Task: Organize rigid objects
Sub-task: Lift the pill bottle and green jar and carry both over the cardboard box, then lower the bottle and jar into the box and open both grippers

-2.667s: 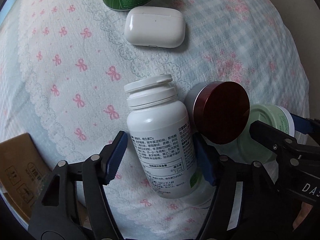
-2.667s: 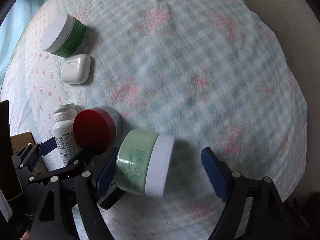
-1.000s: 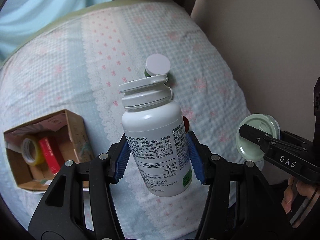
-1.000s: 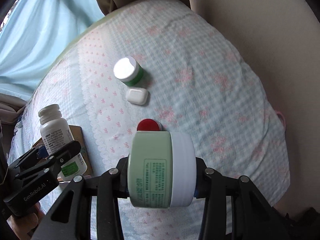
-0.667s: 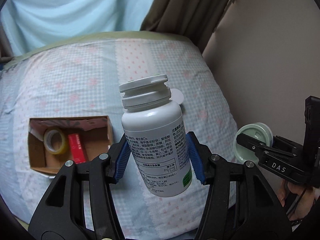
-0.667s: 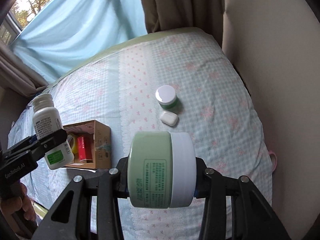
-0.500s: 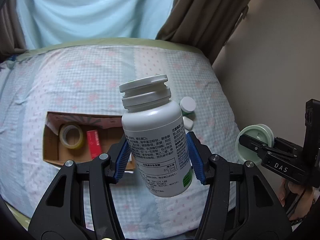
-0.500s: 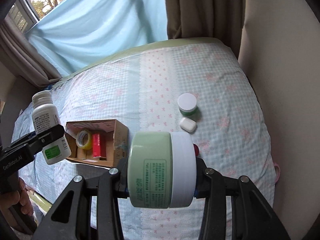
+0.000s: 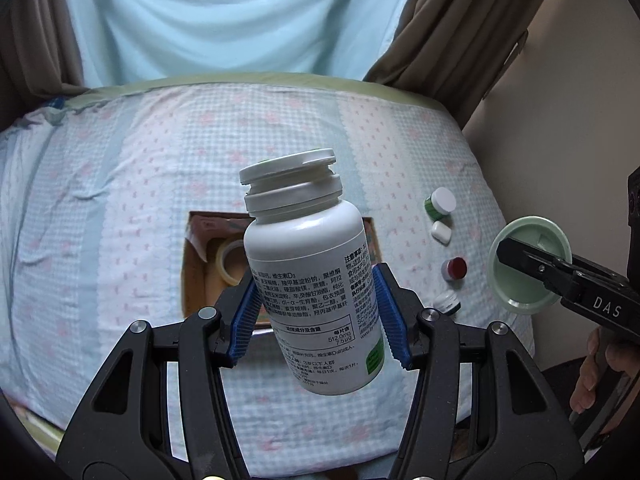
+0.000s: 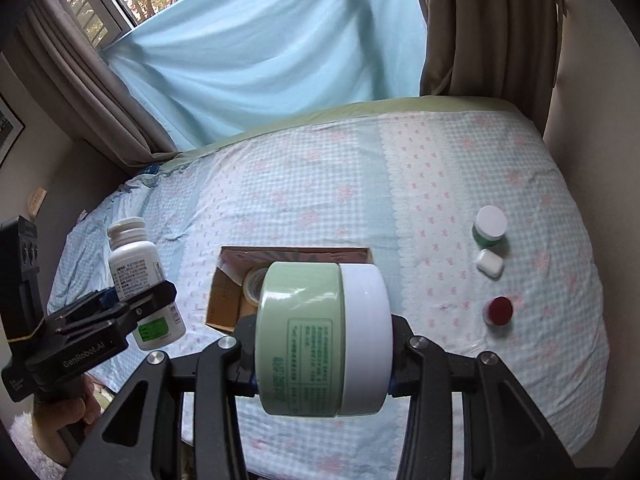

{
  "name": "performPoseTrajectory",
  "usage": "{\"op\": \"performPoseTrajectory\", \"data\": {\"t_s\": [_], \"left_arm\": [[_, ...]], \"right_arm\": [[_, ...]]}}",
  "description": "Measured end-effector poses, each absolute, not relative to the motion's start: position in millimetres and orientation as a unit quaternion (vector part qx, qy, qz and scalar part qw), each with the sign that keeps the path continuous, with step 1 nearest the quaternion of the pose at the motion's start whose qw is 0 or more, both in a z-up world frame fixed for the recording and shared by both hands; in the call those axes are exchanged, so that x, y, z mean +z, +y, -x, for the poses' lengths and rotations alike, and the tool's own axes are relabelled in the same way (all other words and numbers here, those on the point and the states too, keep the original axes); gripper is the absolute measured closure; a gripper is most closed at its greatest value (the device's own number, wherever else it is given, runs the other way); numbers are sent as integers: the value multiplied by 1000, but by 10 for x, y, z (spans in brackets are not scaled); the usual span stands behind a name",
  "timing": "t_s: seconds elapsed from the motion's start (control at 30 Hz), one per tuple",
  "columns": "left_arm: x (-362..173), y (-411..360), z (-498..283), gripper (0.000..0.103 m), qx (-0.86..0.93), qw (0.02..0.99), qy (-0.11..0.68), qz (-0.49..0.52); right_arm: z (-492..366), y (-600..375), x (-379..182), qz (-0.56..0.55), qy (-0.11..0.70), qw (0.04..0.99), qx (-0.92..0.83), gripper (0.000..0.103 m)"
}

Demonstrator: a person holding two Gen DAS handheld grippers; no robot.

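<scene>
My left gripper (image 9: 318,320) is shut on a white pill bottle (image 9: 308,268) with a half-lifted flip cap, held high over the bed. That bottle (image 10: 138,276) also shows at the left of the right wrist view. My right gripper (image 10: 322,364) is shut on a pale green jar (image 10: 320,340) with a white lid, lying sideways between the pads; its green base (image 9: 528,264) faces the left wrist camera. Below both sits an open cardboard box (image 10: 228,292), (image 9: 192,264) holding a roll of tape (image 9: 230,260), mostly hidden behind the held items.
On the bed's right side lie a green jar with a white lid (image 10: 490,224), a white earbud case (image 10: 490,262), a red-lidded jar (image 10: 498,312) and a small white-capped jar (image 9: 446,302). A blue curtain (image 10: 260,60) and brown drapes (image 10: 480,28) hang behind; a wall (image 9: 580,100) borders the right.
Both grippers have risen and drawn back from the bed, each keeping its grip. The box has slid from the left toward the middle of both views, and the window curtains have come into sight.
</scene>
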State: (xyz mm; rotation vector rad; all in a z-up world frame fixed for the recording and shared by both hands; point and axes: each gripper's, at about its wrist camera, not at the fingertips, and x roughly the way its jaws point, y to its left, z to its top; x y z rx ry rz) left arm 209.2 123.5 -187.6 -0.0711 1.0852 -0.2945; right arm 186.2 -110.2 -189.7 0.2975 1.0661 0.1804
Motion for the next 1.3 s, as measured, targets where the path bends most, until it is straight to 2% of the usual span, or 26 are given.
{"op": "performPoseTrajectory", "data": {"t_s": [0.47, 0.73, 1.0, 1.3], "left_arm": [[-2945, 1984, -2633, 52, -171, 791, 587, -7], [-3611, 1920, -2898, 52, -187, 757, 625, -31], [-4289, 1728, -3027, 52, -199, 726, 651, -95], [-4453, 1563, -3069, 52, -220, 717, 640, -166]], "right_arm": [[-2292, -189, -2856, -165, 571, 804, 32, 64], [-2611, -94, -3560, -139, 617, 775, 17, 64], [-2813, -106, -4323, -87, 663, 743, 7, 64], [-2895, -222, -4655, -83, 690, 719, -4, 64]]}}
